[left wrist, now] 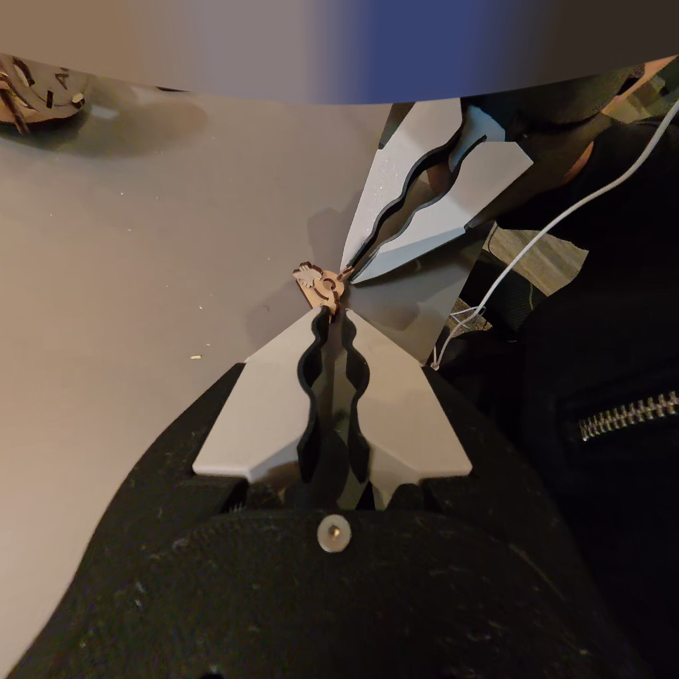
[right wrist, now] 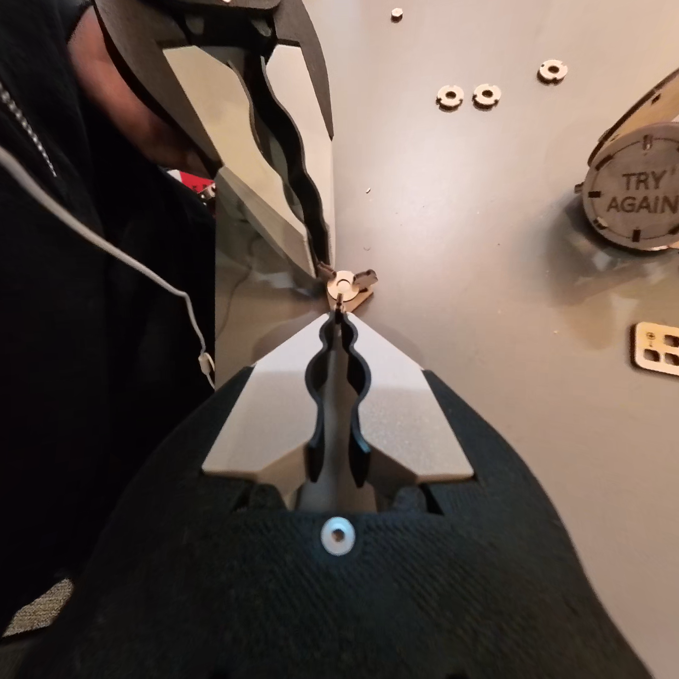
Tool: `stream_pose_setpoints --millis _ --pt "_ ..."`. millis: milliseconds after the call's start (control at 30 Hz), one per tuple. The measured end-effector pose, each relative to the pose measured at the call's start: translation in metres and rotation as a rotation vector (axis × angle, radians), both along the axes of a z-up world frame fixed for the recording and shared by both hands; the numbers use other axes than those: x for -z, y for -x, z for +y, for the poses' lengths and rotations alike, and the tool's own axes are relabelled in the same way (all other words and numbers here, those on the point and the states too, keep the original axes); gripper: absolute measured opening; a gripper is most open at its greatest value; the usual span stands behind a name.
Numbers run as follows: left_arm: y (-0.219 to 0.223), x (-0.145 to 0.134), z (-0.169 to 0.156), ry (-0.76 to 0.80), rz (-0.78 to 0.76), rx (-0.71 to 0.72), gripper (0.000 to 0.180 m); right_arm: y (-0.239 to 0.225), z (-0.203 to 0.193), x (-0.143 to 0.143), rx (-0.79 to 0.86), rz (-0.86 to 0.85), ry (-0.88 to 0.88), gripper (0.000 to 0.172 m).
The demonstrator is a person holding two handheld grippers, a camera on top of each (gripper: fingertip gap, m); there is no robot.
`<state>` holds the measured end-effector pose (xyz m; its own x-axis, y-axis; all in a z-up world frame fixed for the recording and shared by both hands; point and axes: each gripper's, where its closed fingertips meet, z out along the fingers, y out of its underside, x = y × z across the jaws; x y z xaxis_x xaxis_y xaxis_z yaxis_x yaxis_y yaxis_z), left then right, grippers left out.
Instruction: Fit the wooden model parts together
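Grey tabletop (right wrist: 459, 239), matte, flecked with pale wood chips. At its near edge, a person's black zipped jacket (right wrist: 73, 257) and white cord (left wrist: 543, 235). Left hand-held gripper (left wrist: 335, 312) narrowed on one tab of a small wooden hub piece (left wrist: 323, 288); right hand-held gripper (right wrist: 340, 318) pinches another tab. Rightward lie three wooden rings (right wrist: 487, 96), an engraved wooden drum (right wrist: 632, 191) and a slotted wooden plate (right wrist: 657, 354).

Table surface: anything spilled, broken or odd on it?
Small pale chips lie scattered on the grey table, like wood crumbs. Loose wooden rings sit apart near a round wooden drum lying on its side. Nothing looks broken. Both hand-held grippers pinch one small wooden piece.
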<state>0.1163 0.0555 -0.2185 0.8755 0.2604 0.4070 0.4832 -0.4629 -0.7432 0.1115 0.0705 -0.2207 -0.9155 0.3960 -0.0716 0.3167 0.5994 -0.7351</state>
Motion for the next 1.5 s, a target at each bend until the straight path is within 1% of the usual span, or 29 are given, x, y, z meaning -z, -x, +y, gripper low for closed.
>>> stream_pose_setpoints --millis 300,633,900,967,1133,1267,1333,1367,1500 --pt "0.0012 0.0005 -0.0005 0.004 -0.003 -0.008 0.004 0.0002 -0.0009 0.0002 0.014 -0.001 0.007 0.001" --pt "0.0016 0.0006 0.0 0.003 -0.01 -0.009 0.004 0.0002 -0.001 0.0004 0.047 -0.051 0.065 0.0" --pt "0.0034 -0.0002 0.0005 0.011 0.048 -0.009 0.003 0.0008 -0.0005 0.0004 0.046 -0.057 0.087 0.0" --pt "0.0044 0.0 0.0007 0.01 0.031 -0.009 0.003 0.001 -0.0002 0.0005 0.045 -0.055 0.086 0.001" --pt "0.0043 -0.0006 0.0011 -0.016 -0.091 0.004 0.004 0.001 -0.0001 0.0005 0.036 -0.057 0.086 0.0" --pt "0.0035 -0.0014 0.0018 -0.022 -0.106 0.015 0.004 0.0013 0.0005 0.0005 0.035 -0.062 0.088 0.0" --pt "0.0017 -0.0025 0.0026 -0.03 -0.117 0.028 0.007 0.002 0.0008 0.0005 0.038 -0.062 0.088 0.0" --pt "0.0009 -0.0029 0.0028 -0.034 -0.128 0.034 0.014 0.002 0.0005 0.0006 0.036 -0.059 0.087 0.0" --pt "0.0004 -0.007 -0.0013 -0.063 -0.159 0.049 0.025 0.002 0.0003 0.0005 0.025 -0.045 0.082 0.0"
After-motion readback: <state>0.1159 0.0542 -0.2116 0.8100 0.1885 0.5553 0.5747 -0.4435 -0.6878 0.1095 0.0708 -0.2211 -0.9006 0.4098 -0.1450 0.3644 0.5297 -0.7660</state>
